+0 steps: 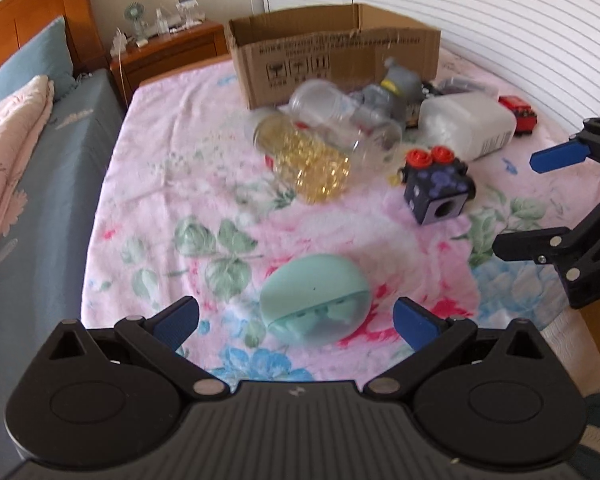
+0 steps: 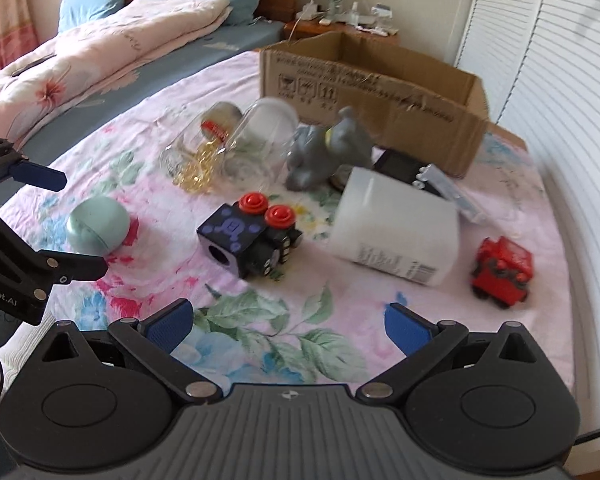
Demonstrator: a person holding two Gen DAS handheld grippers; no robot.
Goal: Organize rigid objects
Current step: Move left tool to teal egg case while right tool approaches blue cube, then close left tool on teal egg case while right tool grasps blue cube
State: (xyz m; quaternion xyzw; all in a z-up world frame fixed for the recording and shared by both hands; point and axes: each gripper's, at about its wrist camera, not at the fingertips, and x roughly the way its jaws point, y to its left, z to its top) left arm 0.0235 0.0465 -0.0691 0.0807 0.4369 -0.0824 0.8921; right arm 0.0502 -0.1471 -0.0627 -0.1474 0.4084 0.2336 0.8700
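My left gripper (image 1: 296, 320) is open, its jaws on either side of a mint-green egg-shaped case (image 1: 314, 300) lying on the floral sheet, not touching it. My right gripper (image 2: 286, 326) is open and empty, low over the sheet in front of a dark blue cube toy with two red buttons (image 2: 240, 236). The egg case (image 2: 98, 228) sits left in the right wrist view. An open cardboard box (image 2: 380, 92) stands at the back. The cube toy (image 1: 438, 188) lies right of centre in the left wrist view.
Between the box and me lie a clear jar of yellow capsules (image 1: 308, 160), an empty clear jar (image 2: 260, 140), a grey elephant toy (image 2: 328, 148), a white plastic bottle (image 2: 396, 232) and a red toy vehicle (image 2: 502, 270). Pillows and a folded quilt (image 2: 100, 52) lie left; shutters on the right.
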